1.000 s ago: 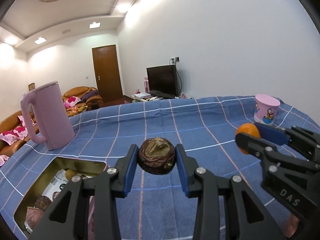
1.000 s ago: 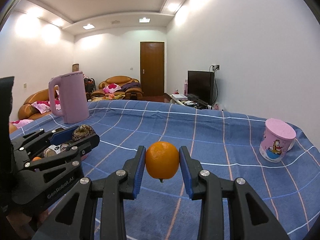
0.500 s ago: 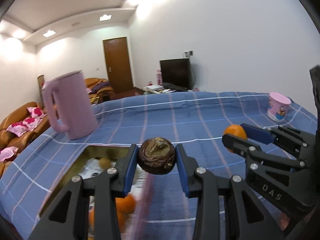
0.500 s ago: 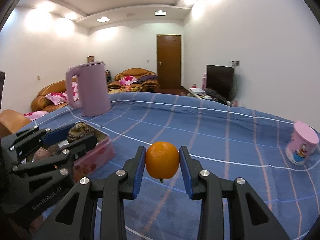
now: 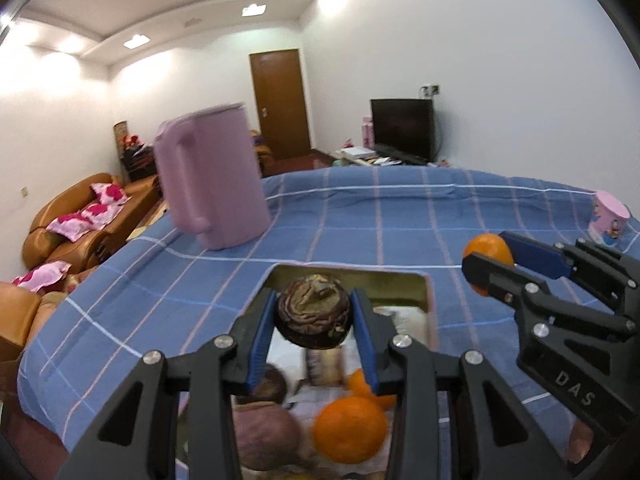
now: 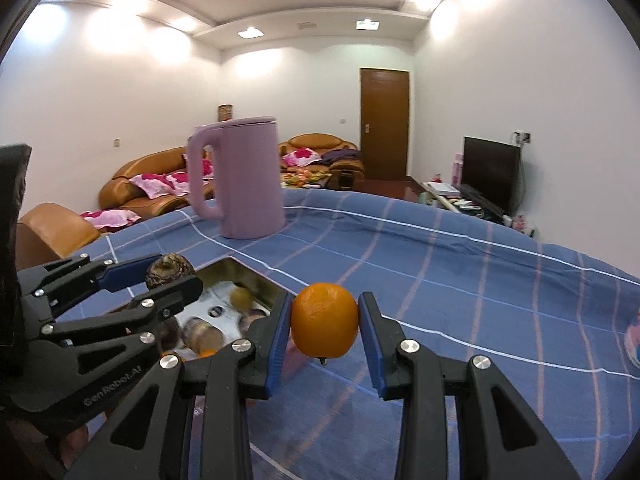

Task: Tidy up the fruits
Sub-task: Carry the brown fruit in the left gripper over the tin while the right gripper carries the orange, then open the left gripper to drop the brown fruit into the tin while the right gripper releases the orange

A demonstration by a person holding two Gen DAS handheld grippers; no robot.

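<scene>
My left gripper (image 5: 314, 314) is shut on a dark brown wrinkled fruit (image 5: 314, 312), held in the air over the metal tray (image 5: 428, 292). The tray holds an orange (image 5: 350, 430), a purple-brown fruit (image 5: 266, 438) and other blurred pieces. My right gripper (image 6: 324, 326) is shut on a small orange (image 6: 324, 325), hovering just right of the tray (image 6: 236, 266). In the left wrist view the right gripper (image 5: 490, 258) with its orange (image 5: 486, 248) sits to the right. In the right wrist view the left gripper (image 6: 168, 270) carries the brown fruit (image 6: 170, 267) over the tray.
A tall pink jug (image 5: 210, 176) stands on the blue checked tablecloth (image 5: 380, 216) behind the tray. A pink cartoon cup (image 5: 610, 218) is at the far right. Sofas (image 6: 136, 184), a door and a television lie beyond the table edge.
Both grippers have swung left with their fruits. The tray has come under the left gripper, and the jug looms closer. Neither grip has altered.
</scene>
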